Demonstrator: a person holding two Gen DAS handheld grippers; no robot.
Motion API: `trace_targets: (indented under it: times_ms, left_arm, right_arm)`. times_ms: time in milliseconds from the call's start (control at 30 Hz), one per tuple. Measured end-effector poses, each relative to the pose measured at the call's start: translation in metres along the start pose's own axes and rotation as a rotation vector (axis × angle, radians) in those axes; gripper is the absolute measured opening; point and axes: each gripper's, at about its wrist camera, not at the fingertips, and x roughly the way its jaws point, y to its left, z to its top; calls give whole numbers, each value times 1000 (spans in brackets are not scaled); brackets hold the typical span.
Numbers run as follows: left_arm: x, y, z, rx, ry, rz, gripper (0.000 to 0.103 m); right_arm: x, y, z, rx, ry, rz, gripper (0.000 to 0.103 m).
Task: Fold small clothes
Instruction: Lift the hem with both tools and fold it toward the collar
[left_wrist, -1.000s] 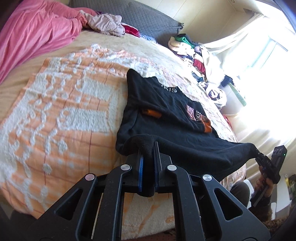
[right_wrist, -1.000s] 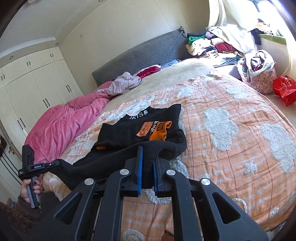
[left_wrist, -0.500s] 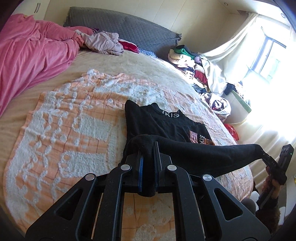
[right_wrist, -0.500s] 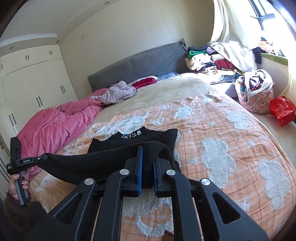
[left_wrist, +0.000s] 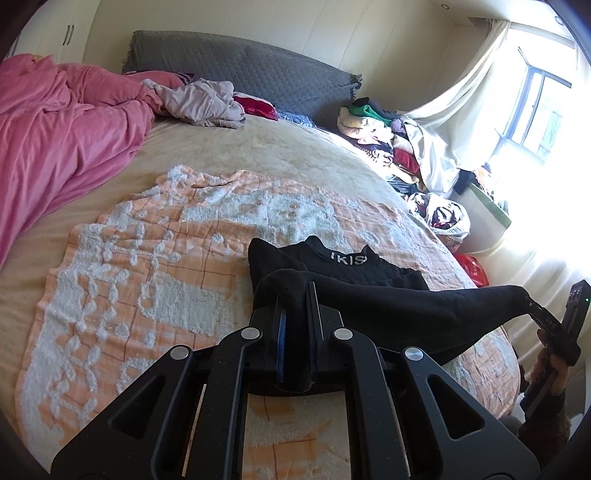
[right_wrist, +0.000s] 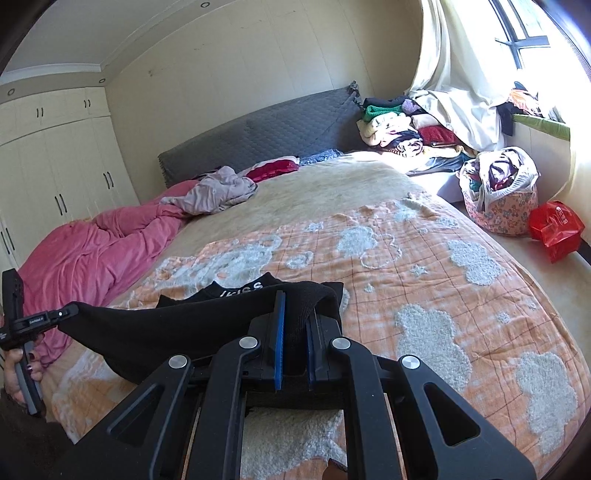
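Note:
A small black garment (left_wrist: 399, 306) with white collar lettering lies on the orange-and-white blanket (left_wrist: 122, 280). Its near hem is lifted and stretched between both grippers. My left gripper (left_wrist: 295, 295) is shut on the left corner of the hem. My right gripper (right_wrist: 293, 306) is shut on the right corner; it also shows at the far right of the left wrist view (left_wrist: 535, 314). The garment (right_wrist: 177, 325) hangs taut above its own lower half, and the collar end rests on the blanket. The print on the front is hidden by the raised hem.
A pink duvet (left_wrist: 55, 147) covers the bed's left side. Loose clothes (left_wrist: 207, 99) lie by the grey headboard (left_wrist: 258, 77). A clothes pile (right_wrist: 402, 125), a floral basket (right_wrist: 498, 199) and a red bag (right_wrist: 554, 229) stand right of the bed.
Both grippers have raised the hem and carried it toward the collar. The orange print, visible a second ago, is now covered by the lifted fabric.

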Motion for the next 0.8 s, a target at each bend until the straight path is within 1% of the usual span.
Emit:
trace_targets:
  times_ms: [433,567,800]
  left_arm:
    - [38,21,14,-33,29,21,3]
    - [53,25,19,-31,44,30,3]
    - [83,34,21,-53,79,34,3]
  right_arm:
    - [49,-3,18,16,27,-16,8]
    - [66,-10,20,47,50,-10,8]
    - [100,-23,21,61,95,-30,8]
